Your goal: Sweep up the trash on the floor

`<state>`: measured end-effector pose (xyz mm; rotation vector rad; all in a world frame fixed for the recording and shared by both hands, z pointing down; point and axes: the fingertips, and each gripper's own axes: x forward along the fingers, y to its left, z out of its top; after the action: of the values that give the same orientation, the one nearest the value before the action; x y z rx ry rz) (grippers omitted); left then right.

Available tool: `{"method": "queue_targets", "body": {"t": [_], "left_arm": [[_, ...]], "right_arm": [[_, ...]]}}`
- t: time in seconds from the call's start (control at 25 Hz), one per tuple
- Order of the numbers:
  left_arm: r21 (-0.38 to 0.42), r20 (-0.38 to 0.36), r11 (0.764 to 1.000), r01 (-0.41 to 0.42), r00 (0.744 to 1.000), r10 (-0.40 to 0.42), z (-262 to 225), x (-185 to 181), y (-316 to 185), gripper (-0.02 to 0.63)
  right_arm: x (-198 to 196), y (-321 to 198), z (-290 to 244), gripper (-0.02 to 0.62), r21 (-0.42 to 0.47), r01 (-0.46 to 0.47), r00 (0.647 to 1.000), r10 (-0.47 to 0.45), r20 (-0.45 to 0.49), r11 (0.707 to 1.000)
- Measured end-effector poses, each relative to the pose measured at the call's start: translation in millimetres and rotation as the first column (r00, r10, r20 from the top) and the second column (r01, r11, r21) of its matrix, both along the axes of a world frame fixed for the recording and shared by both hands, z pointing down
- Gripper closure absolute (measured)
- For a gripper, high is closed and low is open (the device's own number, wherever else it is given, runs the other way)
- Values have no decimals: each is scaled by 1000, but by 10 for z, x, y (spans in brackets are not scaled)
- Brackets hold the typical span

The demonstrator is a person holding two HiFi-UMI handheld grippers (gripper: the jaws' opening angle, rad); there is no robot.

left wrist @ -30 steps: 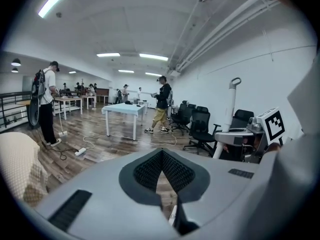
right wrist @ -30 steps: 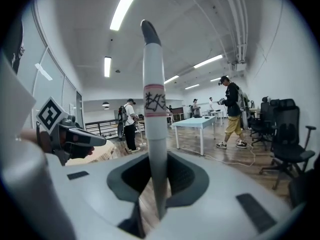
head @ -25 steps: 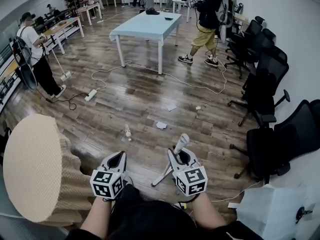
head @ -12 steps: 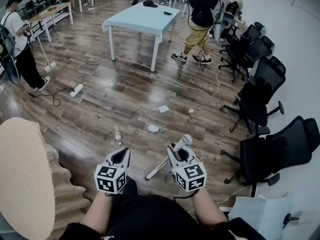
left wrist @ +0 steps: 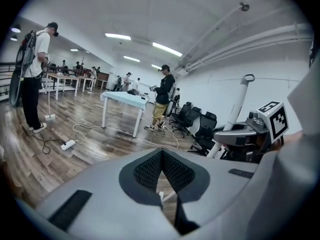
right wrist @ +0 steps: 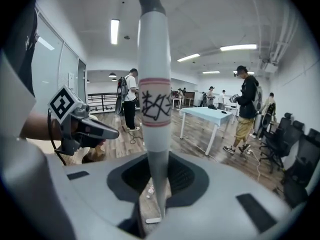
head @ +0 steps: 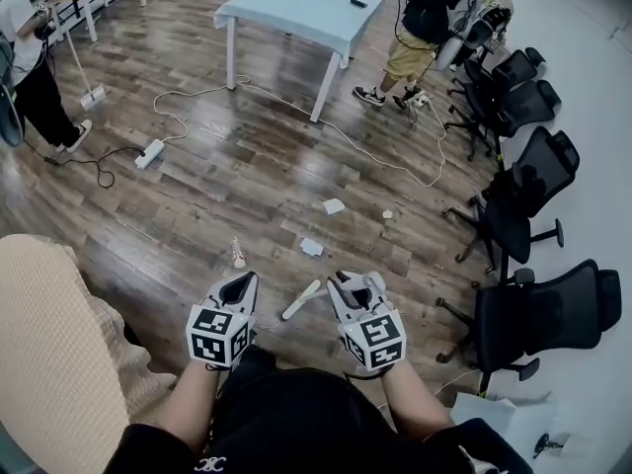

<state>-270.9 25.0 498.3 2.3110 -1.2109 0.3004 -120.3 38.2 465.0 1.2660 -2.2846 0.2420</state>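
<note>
My right gripper (head: 354,286) is shut on a white pole-like handle (head: 301,300) that slants down to the floor on its left. In the right gripper view the handle (right wrist: 153,109) rises straight up between the jaws, with a red band and black scribble on it. My left gripper (head: 240,286) is held beside it, shut and empty, and the left gripper view shows the handle (left wrist: 236,115) at the right. Trash lies ahead on the wooden floor: a small bottle (head: 237,254), a paper scrap (head: 312,247), another scrap (head: 333,206) and a tiny piece (head: 387,214).
A light blue table (head: 296,8) stands farther off, with a white cable (head: 375,161) and a power strip (head: 150,153) on the floor. Black office chairs (head: 518,215) line the right side. People stand at the left and by the table. A tan round seat (head: 49,354) is at my left.
The view has shifted forward toward the trash. The handle has tipped lower, and both grippers stay side by side, still shut.
</note>
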Motion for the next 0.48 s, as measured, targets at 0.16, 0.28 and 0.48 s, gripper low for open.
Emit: {"method": "queue_targets", "body": {"t": [0.16, 0.28, 0.48], "left_arm": [[-27, 12, 999, 30, 999, -30, 47, -410, -198, 611], [-44, 42, 997, 70, 997, -68, 121, -709, -309, 611], [-77, 23, 971, 227, 974, -226, -4, -1161, -318, 611]], "right_arm": [[-383, -404, 65, 514, -16, 43, 999, -44, -22, 999], [-681, -733, 64, 514, 15, 112, 993, -111, -27, 994], [-1227, -1140, 226, 514, -20, 249, 968, -249, 8, 968]]}}
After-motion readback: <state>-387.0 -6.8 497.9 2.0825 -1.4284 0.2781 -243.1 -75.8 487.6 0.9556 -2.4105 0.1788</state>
